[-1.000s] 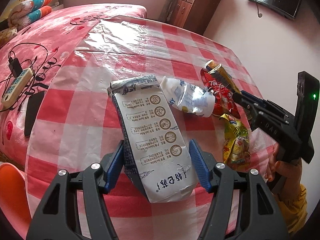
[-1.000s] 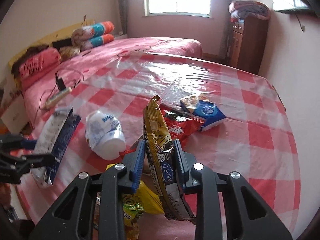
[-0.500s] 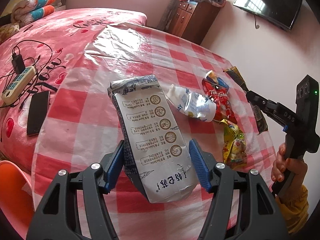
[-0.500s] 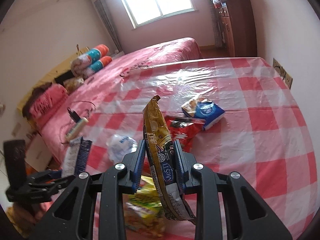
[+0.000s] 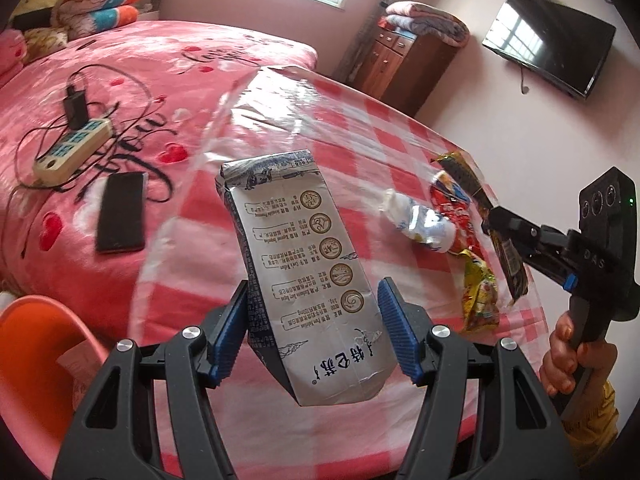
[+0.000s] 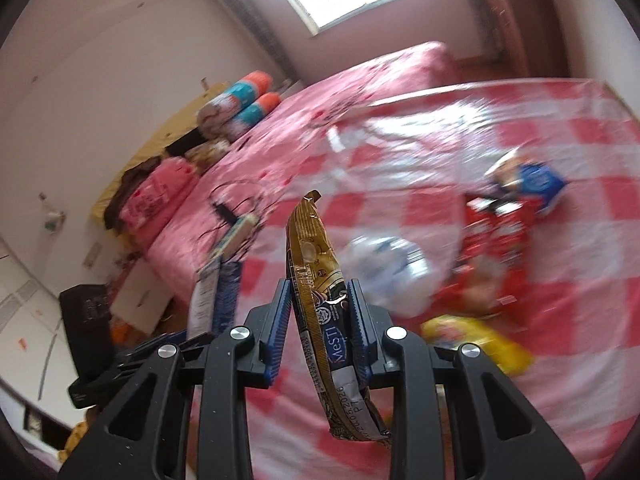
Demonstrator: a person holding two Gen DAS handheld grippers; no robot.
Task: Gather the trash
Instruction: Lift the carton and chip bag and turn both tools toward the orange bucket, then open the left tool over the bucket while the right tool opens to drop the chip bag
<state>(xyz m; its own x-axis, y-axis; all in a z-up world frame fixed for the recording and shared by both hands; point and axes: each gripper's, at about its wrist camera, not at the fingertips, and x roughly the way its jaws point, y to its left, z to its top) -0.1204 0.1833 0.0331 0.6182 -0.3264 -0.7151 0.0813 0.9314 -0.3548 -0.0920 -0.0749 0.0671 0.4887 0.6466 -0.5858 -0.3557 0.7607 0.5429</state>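
- Left wrist view: the left gripper (image 5: 312, 320) clamps a flattened milk carton (image 5: 304, 268), lifted above the checked table (image 5: 304, 120). To the right, the right gripper (image 5: 490, 220) pinches a gold sachet (image 5: 464, 176). A crushed cup (image 5: 420, 224), red wrapper (image 5: 460, 220) and yellow wrapper (image 5: 480, 292) lie on the table.
- Right wrist view: the right gripper (image 6: 320, 312) is closed on the sachet (image 6: 312, 264), which stands upright; the carton (image 6: 216, 296) shows at left, and a blue packet (image 6: 536, 180) lies far right.

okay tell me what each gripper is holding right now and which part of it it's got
Left gripper clamps the milk carton across its lower body, near the base. Right gripper pinches the gold coffee sachet around its middle.
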